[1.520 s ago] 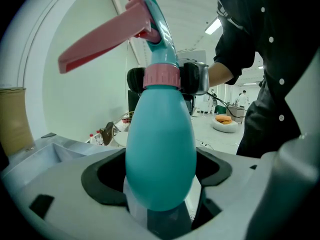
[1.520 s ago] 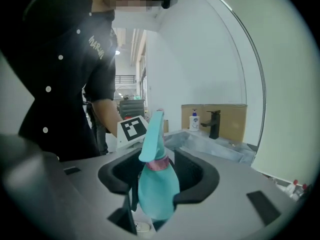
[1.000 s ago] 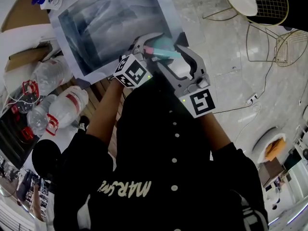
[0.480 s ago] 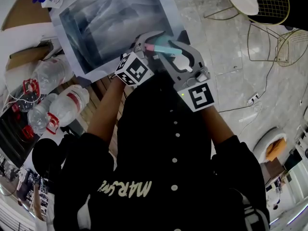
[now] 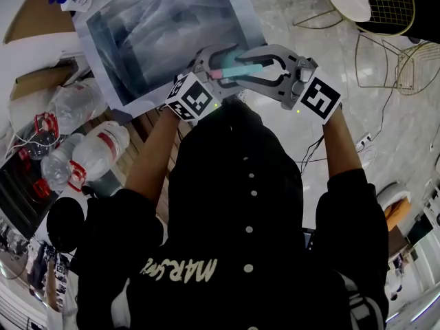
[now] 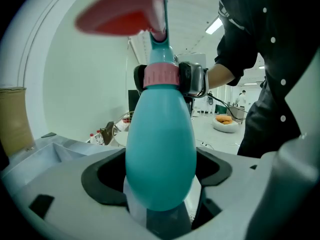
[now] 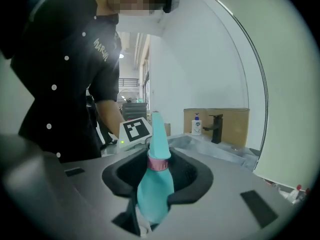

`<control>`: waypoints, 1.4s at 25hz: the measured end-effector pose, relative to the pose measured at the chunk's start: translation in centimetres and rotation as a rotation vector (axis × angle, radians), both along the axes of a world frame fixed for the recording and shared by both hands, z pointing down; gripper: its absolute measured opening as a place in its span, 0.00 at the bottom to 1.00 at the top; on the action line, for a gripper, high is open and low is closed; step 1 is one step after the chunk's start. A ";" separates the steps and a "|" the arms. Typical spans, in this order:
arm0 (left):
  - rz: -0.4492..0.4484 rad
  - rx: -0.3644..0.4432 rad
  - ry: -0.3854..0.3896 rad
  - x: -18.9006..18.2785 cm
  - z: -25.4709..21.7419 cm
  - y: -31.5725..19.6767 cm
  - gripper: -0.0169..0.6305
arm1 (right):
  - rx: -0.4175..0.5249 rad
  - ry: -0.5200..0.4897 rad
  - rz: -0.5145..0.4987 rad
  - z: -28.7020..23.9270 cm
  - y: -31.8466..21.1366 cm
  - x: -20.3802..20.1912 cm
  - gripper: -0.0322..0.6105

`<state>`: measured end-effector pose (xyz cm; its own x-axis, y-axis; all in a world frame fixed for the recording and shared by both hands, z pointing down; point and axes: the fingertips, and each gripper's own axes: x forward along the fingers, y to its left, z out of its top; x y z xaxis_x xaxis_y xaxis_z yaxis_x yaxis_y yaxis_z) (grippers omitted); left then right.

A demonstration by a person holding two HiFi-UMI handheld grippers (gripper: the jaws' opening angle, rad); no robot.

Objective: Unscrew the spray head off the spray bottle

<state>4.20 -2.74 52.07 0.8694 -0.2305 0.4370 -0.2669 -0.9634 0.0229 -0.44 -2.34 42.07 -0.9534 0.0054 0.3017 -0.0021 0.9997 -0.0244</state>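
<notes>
Since the earlier frame the right gripper (image 7: 158,176) has swung out to the right; it now pinches the collar (image 6: 161,75) below the head (image 6: 120,14). Left gripper (image 6: 160,184) clamps the bottle (image 6: 160,149) in mid-air. Hold the left grip rigid; rotate only the collar, on-axis.

right gripper (image 5: 240,69): swung out to the right | jaws narrowed onto spray head (image 7: 152,194)

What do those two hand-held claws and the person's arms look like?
The left gripper and right gripper are grey plastic, with curved jaws lined in black. Each carries a white cube printed with black square markers, a small green light beside it. The person wears a black buttoned top; its sleeves stop above the forearms.
</notes>
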 end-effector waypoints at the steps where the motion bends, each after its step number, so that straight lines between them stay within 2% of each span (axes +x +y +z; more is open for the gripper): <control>1: 0.002 0.001 0.000 0.0 0.0 0.0 0.65 | 0.001 0.002 -0.004 0.0 0.0 0.0 0.28; 5: 0.007 0.003 -0.001 0.0 0.0 0.0 0.65 | -0.001 0.011 0.012 0.1 0.0 0.1 0.30; 7: 0.005 0.000 0.000 0.0 0.0 0.0 0.65 | -0.001 0.026 0.033 0.3 -0.2 0.3 0.37; 9: 0.004 -0.002 0.001 0.0 0.0 0.0 0.65 | 0.005 0.044 0.075 0.5 -0.5 1.1 0.39; 11: 0.003 -0.001 -0.001 0.0 0.0 -0.1 0.65 | -0.007 -0.017 0.190 -0.6 -1.1 1.9 0.40; 13: 0.002 -0.001 -0.002 0.1 -0.1 -0.1 0.65 | -0.056 -0.163 0.378 -2.8 -1.4 2.6 0.40; 14: 0.003 -0.001 -0.002 0.1 -0.1 -0.1 0.65 | -0.084 -0.197 0.460 -3.5 -1.1 3.0 0.40; 17: 0.001 -0.001 0.003 0.1 -0.1 -0.1 0.65 | -0.143 -0.182 0.592 -3.8 1.1 3.0 0.38; 22: -0.021 -0.001 0.032 0.0 -0.2 -0.2 0.65 | -0.121 -0.063 0.639 -1.6 2.3 0.9 0.38; 28: -0.024 0.002 0.035 0.0 -0.2 -0.2 0.65 | -0.118 -0.075 0.782 -1.5 1.0 0.6 0.39; 35: -0.033 0.007 0.032 0.0 -0.1 -0.2 0.65 | -0.113 -0.078 0.790 -1.4 0.6 0.3 0.44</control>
<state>4.19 -2.90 52.00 0.8746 -0.2624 0.4076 -0.2977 -0.9543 0.0246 -0.11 -1.77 40.65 -0.7065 -0.6536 0.2714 -0.7023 0.6949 -0.1544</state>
